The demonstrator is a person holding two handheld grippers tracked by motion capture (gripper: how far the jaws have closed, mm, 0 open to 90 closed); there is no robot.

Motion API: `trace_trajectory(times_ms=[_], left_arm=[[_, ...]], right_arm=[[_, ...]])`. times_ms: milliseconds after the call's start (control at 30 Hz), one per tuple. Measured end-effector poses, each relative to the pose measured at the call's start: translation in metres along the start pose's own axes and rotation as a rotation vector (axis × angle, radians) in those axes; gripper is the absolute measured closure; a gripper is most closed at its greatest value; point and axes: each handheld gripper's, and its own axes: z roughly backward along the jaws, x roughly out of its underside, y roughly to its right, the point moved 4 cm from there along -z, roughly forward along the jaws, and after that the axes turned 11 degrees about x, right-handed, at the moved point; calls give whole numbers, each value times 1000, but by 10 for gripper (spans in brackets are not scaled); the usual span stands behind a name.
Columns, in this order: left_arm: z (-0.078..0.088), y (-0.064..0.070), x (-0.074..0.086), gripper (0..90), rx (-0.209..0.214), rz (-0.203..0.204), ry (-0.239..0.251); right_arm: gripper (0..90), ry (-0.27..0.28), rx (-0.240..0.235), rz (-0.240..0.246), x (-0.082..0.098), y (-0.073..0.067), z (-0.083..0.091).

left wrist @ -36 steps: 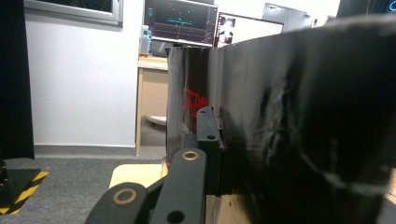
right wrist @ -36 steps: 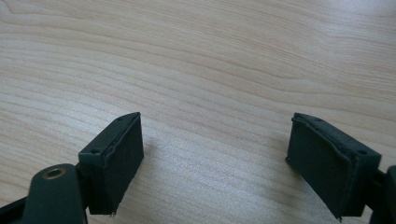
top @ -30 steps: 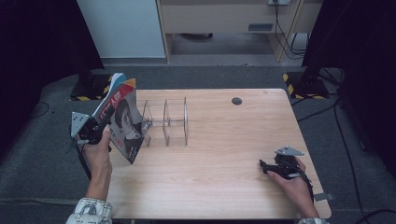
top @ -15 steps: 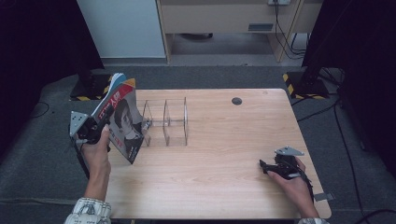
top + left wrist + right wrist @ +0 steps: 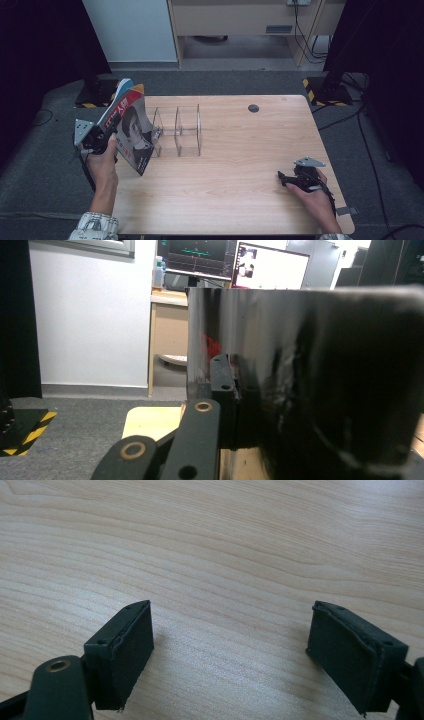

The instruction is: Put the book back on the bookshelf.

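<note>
Light wooden tabletop (image 5: 235, 190): clear acrylic divider rack (image 5: 179, 131) sits left of centre. Glossy magazine with a portrait cover (image 5: 131, 131) stands tilted at the left edge, just left of the rack, gripped in the left claw (image 5: 111, 131). Right claw (image 5: 283, 176) rests on the near right corner, well apart. Small dark round disc (image 5: 253, 108) lies toward the far edge, right of the rack.

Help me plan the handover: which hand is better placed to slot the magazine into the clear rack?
Left. Its tongs are shut on the magazine, held tilted right beside the clear rack. The right tongs rest open on the table, far from the rack.
</note>
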Motion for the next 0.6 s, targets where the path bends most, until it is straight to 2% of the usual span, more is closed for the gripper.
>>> trace_trajectory(times_ms=[133, 400, 600], left_arm=[[0, 0, 0, 822, 0, 3, -1], [0, 3, 2, 699, -9, -7, -6], [2, 4, 3, 604, -5, 11, 0]], right_arm=[[186, 0, 0, 0, 0, 0, 0], [186, -1, -1, 0, 0, 0, 0], [185, -1, -1, -1, 0, 0, 0]])
